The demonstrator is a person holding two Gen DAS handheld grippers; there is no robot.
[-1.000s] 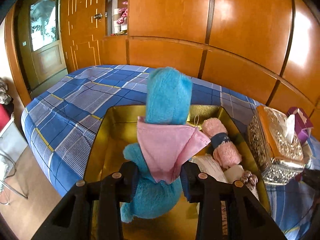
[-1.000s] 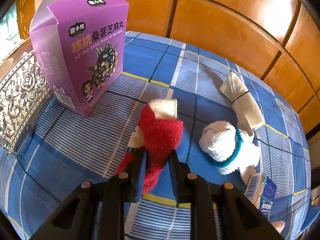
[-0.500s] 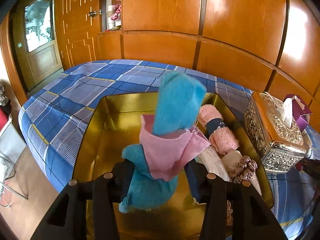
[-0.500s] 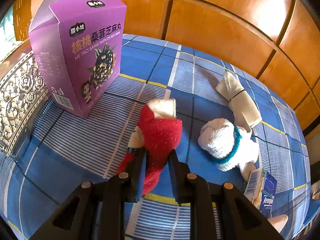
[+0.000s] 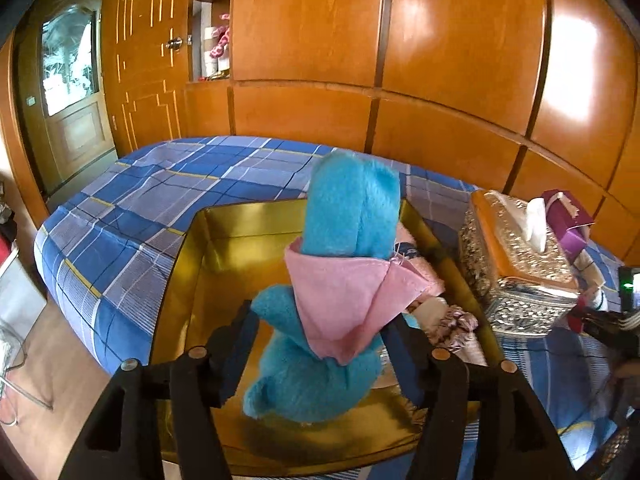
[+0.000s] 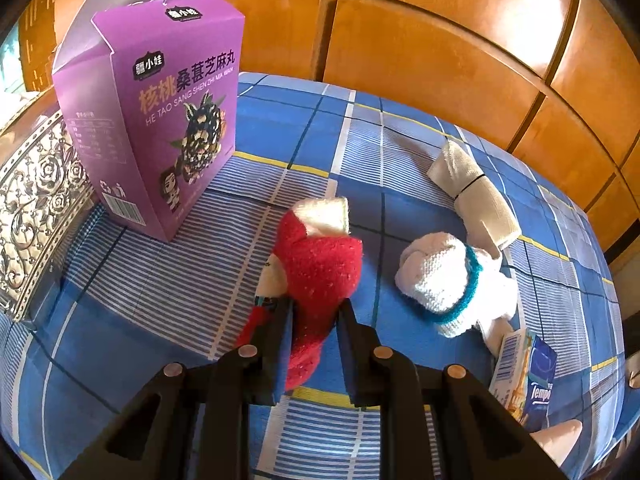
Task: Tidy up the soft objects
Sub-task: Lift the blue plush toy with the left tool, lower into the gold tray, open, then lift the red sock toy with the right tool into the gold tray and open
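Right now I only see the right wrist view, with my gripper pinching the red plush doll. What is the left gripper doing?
Observer: The left gripper straddles a blue plush toy in a pink hood, jaws spread around its body.
Operator: Where is that toy?
Observer: It stands upright over the gold tray and appears to rest on its floor.
Operator: Anything else in that tray?
Observer: Yes. A pink rolled towel and a ruffled fabric piece lie along its right wall, partly hidden behind the toy.
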